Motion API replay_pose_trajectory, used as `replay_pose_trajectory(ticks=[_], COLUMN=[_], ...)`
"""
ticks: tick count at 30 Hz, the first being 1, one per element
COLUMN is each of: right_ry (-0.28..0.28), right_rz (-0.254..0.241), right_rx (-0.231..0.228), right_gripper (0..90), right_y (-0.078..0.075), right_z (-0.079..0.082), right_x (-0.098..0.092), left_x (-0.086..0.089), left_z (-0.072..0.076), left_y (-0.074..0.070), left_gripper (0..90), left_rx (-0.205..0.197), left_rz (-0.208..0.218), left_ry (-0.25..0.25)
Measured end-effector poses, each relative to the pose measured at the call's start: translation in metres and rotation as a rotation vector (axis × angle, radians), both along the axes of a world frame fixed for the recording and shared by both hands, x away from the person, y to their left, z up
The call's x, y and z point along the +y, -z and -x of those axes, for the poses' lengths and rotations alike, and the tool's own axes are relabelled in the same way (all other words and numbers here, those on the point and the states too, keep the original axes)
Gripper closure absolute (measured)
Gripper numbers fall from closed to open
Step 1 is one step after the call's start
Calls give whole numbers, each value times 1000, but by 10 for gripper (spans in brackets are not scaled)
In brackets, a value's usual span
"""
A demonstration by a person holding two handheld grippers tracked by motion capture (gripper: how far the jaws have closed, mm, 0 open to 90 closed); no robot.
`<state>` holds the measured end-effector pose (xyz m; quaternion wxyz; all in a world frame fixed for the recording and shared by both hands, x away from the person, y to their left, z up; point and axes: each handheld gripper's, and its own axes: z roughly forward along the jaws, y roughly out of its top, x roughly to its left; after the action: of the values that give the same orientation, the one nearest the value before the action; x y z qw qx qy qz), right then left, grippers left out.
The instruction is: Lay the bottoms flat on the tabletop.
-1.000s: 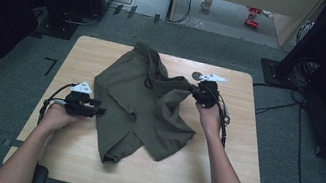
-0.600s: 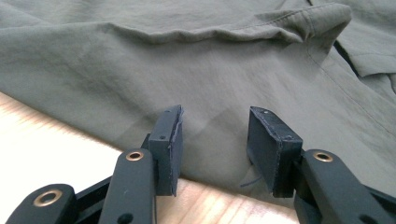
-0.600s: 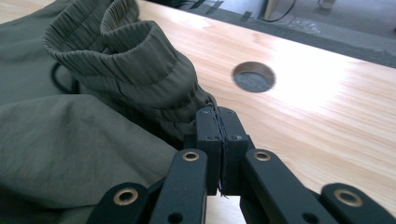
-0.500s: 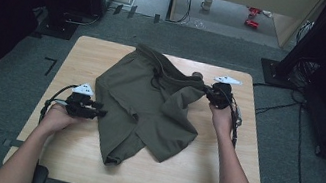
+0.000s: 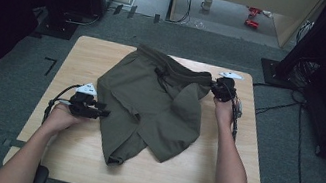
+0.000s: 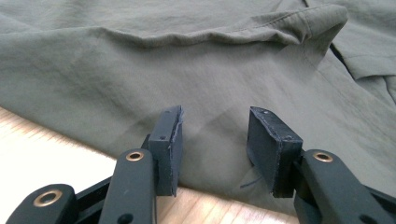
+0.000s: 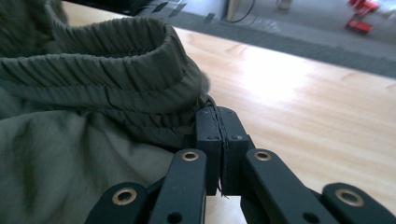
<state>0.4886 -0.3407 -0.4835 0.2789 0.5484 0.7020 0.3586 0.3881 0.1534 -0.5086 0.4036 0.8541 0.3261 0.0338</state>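
Observation:
Olive green shorts (image 5: pixel 153 105) lie spread and partly folded on a wooden table (image 5: pixel 216 182). My right gripper (image 5: pixel 213 87) is at their far right corner, shut on the elastic waistband (image 7: pixel 107 79), which bunches up against the pressed-together pads (image 7: pixel 218 140). My left gripper (image 5: pixel 105 112) rests at the shorts' left edge, pointing right. Its jaws have just been closing a little and stand apart (image 6: pixel 215 149). The cloth (image 6: pixel 187 70) lies beneath and beyond them, and the pads do not press on it.
Bare tabletop runs along the front edge and the left side. Beyond the table, on the floor, stand a mug (image 5: pixel 207 3) and a red object (image 5: pixel 253 16). Cables (image 5: pixel 280 107) trail off the right edge. Dark equipment stands at both sides.
My right gripper has moved right and slightly toward the far edge, pulling the waistband with it and stretching the shorts wider. The left hand has stayed in place.

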Motion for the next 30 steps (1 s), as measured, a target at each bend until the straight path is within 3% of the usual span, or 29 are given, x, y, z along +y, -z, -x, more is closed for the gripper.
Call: replay_pose_trajectory(ticks=[2,6,11,13,16,19,22,24,28,30], right_ry=[15,49,45,19,-8,-59,-110,-137,-197,-226], right_rz=[16,-24,-48,-78,-82,-89,-61,-50,-46,-57], right_rx=[-11,15,18,22,14,-14,-11,-20,-3,-10], right_gripper=[883,776,710,723,740,758,776,784,788,785], right_y=[6,13,-1,-15,-24,-34,-38,-41,-44,-43], right_z=[-3,-4,3,12,19,34,44,52,64,72], right_x=[-2,-9,-12,-7,-2,8,21,30,46,55], left_x=[-1,-1,-7,-13,-21,-29,-38,-42,-50,-53], left_z=[-2,-7,-19,-25,-32,-40,-47,-53,-64,-67], left_y=[-2,-11,-20,-24,-29,-30,-30,-29,-25,-22], left_gripper=[555,555,569,570,573,573,571,570,563,560], left_rx=[6,-19,-31,-36,-68,-63,-73,-71,-56,-76], left_rz=[20,88,109,99,57,47,14,15,0,-9], left_ry=[-6,-40,-85,-89,-102,-108,-102,-105,-110,-115])
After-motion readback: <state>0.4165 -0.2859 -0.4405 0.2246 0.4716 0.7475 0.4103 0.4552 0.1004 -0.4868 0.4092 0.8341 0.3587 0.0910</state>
